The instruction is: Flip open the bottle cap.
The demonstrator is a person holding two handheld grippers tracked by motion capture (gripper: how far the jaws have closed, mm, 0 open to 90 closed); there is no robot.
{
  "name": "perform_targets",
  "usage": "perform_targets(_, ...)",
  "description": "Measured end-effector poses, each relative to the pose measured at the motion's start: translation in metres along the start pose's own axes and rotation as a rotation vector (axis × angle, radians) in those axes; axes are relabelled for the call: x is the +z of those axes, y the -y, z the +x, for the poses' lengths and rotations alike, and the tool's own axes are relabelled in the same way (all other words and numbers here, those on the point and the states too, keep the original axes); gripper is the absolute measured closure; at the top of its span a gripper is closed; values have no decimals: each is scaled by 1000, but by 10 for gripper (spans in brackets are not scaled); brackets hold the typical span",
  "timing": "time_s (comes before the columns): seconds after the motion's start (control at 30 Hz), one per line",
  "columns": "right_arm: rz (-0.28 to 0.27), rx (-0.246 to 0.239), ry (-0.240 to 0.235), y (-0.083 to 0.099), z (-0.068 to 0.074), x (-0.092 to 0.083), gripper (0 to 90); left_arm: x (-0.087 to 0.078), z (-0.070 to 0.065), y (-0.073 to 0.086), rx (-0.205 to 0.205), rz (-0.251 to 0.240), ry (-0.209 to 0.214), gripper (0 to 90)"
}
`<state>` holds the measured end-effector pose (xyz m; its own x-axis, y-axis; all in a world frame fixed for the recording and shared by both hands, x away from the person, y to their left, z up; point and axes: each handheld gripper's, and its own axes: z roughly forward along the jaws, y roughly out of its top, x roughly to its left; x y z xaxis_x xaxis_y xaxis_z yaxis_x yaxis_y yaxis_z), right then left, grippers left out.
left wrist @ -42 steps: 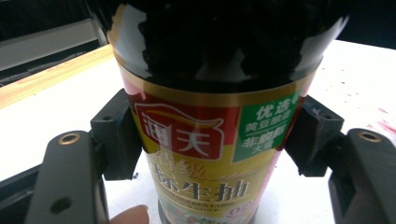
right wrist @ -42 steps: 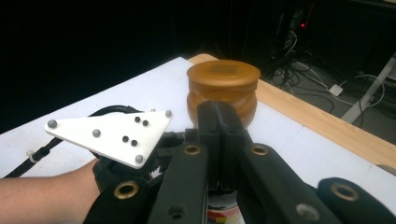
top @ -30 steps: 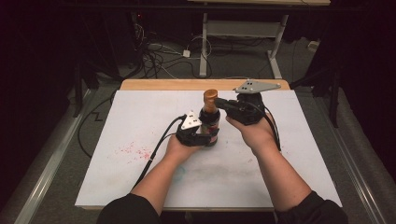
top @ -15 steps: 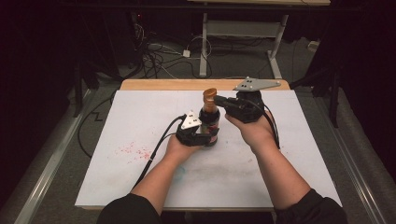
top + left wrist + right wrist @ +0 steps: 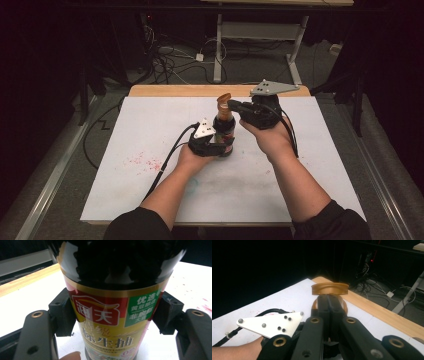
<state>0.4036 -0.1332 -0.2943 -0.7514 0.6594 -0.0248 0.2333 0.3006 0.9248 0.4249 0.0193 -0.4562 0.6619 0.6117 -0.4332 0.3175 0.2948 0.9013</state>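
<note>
A dark soy sauce bottle (image 5: 225, 129) with a red, green and gold label (image 5: 105, 315) stands upright on the white board (image 5: 150, 120). My left gripper (image 5: 220, 146) is shut on the bottle's body, and its pads (image 5: 62, 315) press both sides of the label. The bottle's orange cap (image 5: 223, 109) has its flip lid (image 5: 330, 288) standing up. My right gripper (image 5: 328, 301) comes in level from the right, jaws shut together, tips at the cap just under the raised lid. Whether they pinch anything there I cannot tell.
A wooden strip (image 5: 165, 90) runs along the board's far edge. Red specks (image 5: 142, 161) stain the board to the left of my left forearm. Cables (image 5: 170, 62) and a desk frame (image 5: 260, 30) lie on the dark floor beyond the table.
The orange lid on the bottle has tipped up from the cap. Both hands and the bottle have kept their places.
</note>
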Motion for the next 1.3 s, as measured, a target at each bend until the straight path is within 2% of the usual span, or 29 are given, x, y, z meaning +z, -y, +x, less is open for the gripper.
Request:
perform_targets(0.03,-1,2,1,0,0,0,900,0,-1,0,-2,-3,17,291)
perform_targets(0.2,-4,1,1,-2,0,1,900,0,-1,0,-4,-4,17,291)
perform_targets(0.23,-5,1,1,-3,0,1,900,0,0,0,1,3,-1,290)
perform_targets(0.3,-7,-1,-1,-4,0,1,900,0,-1,0,-6,-4,0,291)
perform_targets(0.33,-11,-4,-1,-5,1,1,900,0,0,1,7,4,-1,290)
perform_targets(0.37,-11,-4,3,-6,1,1,900,0,-2,1,4,-2,17,290)
perform_targets(0.4,-12,-2,1,-7,2,2,900,-1,0,0,9,6,0,290)
perform_targets(0.43,-11,-5,0,-8,2,3,900,0,-1,0,-2,-2,17,290)
perform_targets(0.6,-20,-4,1,-12,2,7,900,0,-1,0,-4,-5,18,290)
perform_targets(0.67,-23,-7,-2,-15,2,9,900,0,0,1,8,4,1,290)
perform_targets(0.7,-22,-10,-3,-16,3,10,900,0,-1,1,-2,-6,18,290)
perform_targets(0.73,-21,-13,-5,-18,4,11,900,0,-1,1,-2,-5,18,290)
perform_targets(0.77,-19,-18,-3,-20,4,14,900,-1,0,0,9,6,2,290)
perform_targets(0.8,-11,-19,-1,-22,4,17,900,0,-1,0,-3,-5,19,290)
perform_targets(0.97,-3,-21,-5,-28,4,27,900,-1,1,0,4,7,2,289)
perform_targets(1.0,-7,-20,-4,-28,4,27,900,0,-1,0,-7,-5,20,289)
perform_targets(1.3,-20,-21,6,-23,1,11,900,0,-1,0,-8,-5,16,288)
